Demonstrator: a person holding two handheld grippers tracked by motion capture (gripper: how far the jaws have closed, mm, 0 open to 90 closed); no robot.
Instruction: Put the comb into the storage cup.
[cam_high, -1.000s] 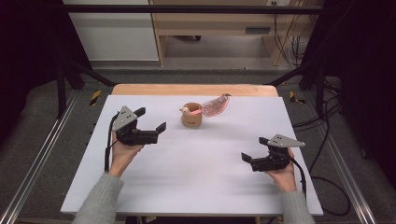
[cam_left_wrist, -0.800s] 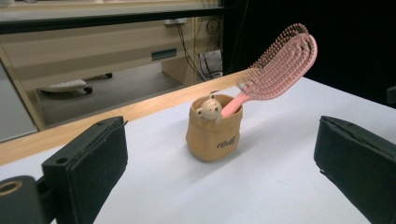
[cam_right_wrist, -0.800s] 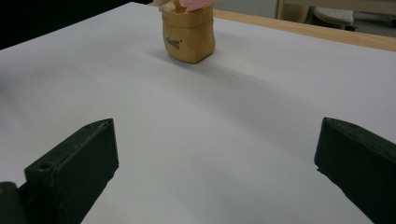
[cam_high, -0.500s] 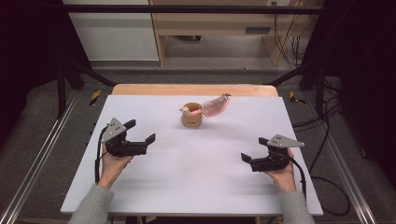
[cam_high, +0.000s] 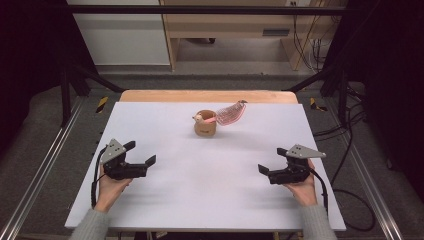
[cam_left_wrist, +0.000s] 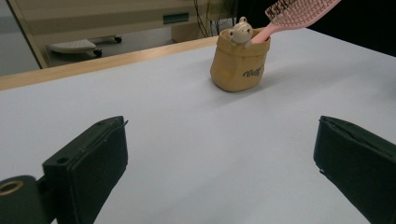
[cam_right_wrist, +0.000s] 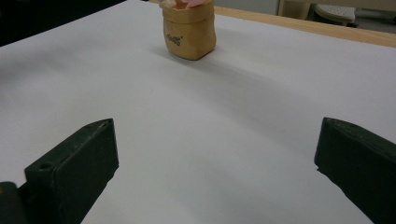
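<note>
Roughly centred, white rectangular table (cam_high: 210, 200) is mostly bare. Small tan fabric pouch (cam_high: 205, 129) sits upper centre of high view, pink plastic hairbrush (cam_high: 231, 114) leaning out of it, bear charm on rim. Left gripper (cam_high: 146, 165) lower left, right gripper (cam_high: 264, 171) lower right, both wide open, empty. Best: approach low, steady pouch, pinch brush handle.

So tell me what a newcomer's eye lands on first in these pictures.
First, the small tan pot standing alone toward the far middle of the white table, with a pink hairbrush leaning out of it and a little bear figure at its rim. Then the two black tongs, left and right, open and apart near the table's front.
</note>
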